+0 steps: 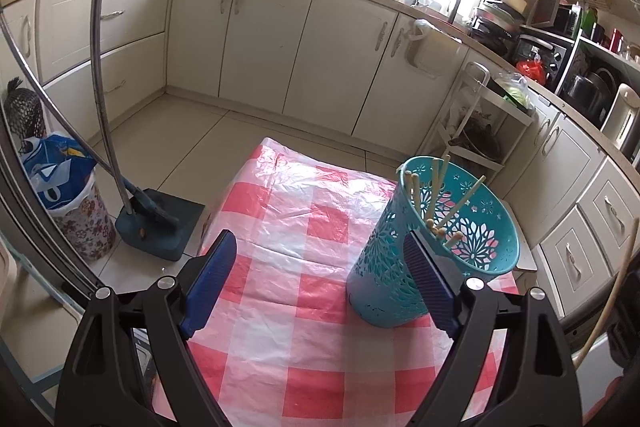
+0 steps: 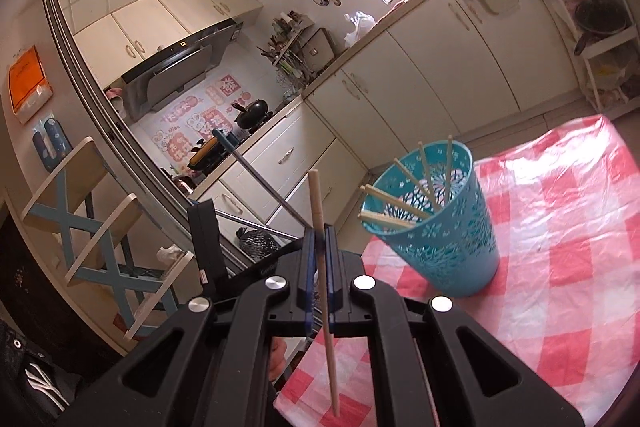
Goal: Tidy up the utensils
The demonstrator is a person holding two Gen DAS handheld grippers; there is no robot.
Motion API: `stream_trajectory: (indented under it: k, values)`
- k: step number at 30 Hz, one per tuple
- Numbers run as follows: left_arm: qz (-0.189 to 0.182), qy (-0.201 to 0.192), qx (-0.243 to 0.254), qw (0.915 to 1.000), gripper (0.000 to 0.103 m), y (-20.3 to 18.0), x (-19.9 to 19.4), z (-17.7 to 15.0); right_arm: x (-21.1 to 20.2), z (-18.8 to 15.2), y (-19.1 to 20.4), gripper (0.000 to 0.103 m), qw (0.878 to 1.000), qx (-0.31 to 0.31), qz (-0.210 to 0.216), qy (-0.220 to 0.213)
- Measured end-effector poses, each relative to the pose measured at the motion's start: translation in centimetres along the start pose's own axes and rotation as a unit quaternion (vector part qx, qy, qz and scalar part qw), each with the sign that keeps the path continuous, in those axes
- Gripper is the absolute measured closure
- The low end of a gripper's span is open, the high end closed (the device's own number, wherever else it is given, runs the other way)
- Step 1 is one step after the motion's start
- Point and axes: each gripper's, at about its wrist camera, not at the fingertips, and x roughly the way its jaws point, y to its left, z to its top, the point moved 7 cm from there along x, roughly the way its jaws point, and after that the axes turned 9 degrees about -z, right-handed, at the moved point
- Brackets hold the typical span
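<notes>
A teal perforated utensil holder [image 1: 436,251] stands on the red-and-white checked tablecloth [image 1: 304,227] with several wooden chopsticks [image 1: 460,205] inside it. My left gripper [image 1: 320,259] is open and empty, its right finger [image 1: 430,279] in front of the holder's near side. In the right wrist view the holder [image 2: 444,227] stands ahead to the right with several chopsticks [image 2: 400,201] leaning in it. My right gripper [image 2: 320,247] is shut on one wooden chopstick [image 2: 320,227], held upright, left of the holder and above the table's edge.
Cream kitchen cabinets [image 1: 260,39] run along the far walls. A dustpan and broom [image 1: 156,223] and a floral bin [image 1: 80,223] stand on the floor left of the table. A white rack [image 1: 476,123] stands beyond the table. A folding stool [image 2: 100,219] is at the left.
</notes>
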Motion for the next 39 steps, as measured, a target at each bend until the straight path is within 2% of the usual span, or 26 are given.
stream_trajectory:
  k: [8, 14, 20, 25, 29, 36, 39]
  values:
    - [-0.003, 0.001, -0.008, 1.0, 0.021, 0.2, 0.0, 0.0, -0.2, 3.2, 0.3, 0.098, 0.999, -0.014, -0.026, -0.012]
    - [-0.007, 0.001, -0.017, 0.9998, 0.021, 0.5, -0.1, 0.2, -1.0, 8.8, 2.1, 0.098, 0.998, -0.033, -0.036, -0.048]
    - [-0.008, -0.001, -0.024, 0.9997, 0.021, 0.7, -0.2, 0.4, 0.3, 12.9, 2.4, 0.098, 0.992, -0.058, -0.083, -0.069]
    - [-0.009, -0.002, -0.027, 0.9996, 0.021, 0.8, -0.2, 0.5, 2.6, 12.9, 0.2, 0.098, 0.988, -0.061, -0.126, -0.063]
    - [-0.009, -0.002, -0.027, 0.9996, 0.021, 0.8, -0.2, 0.5, 5.4, 10.9, -1.7, 0.098, 0.984, -0.071, -0.158, -0.036]
    - [-0.009, 0.004, -0.016, 0.9998, 0.021, 0.4, -0.1, 0.4, 9.6, 7.2, -2.5, 0.098, 0.975, -0.105, -0.194, 0.024]
    - [-0.004, 0.004, -0.008, 0.9999, 0.019, 0.1, -0.3, 0.2, 9.4, 5.7, -2.3, 0.098, 0.975, -0.102, -0.193, 0.029]
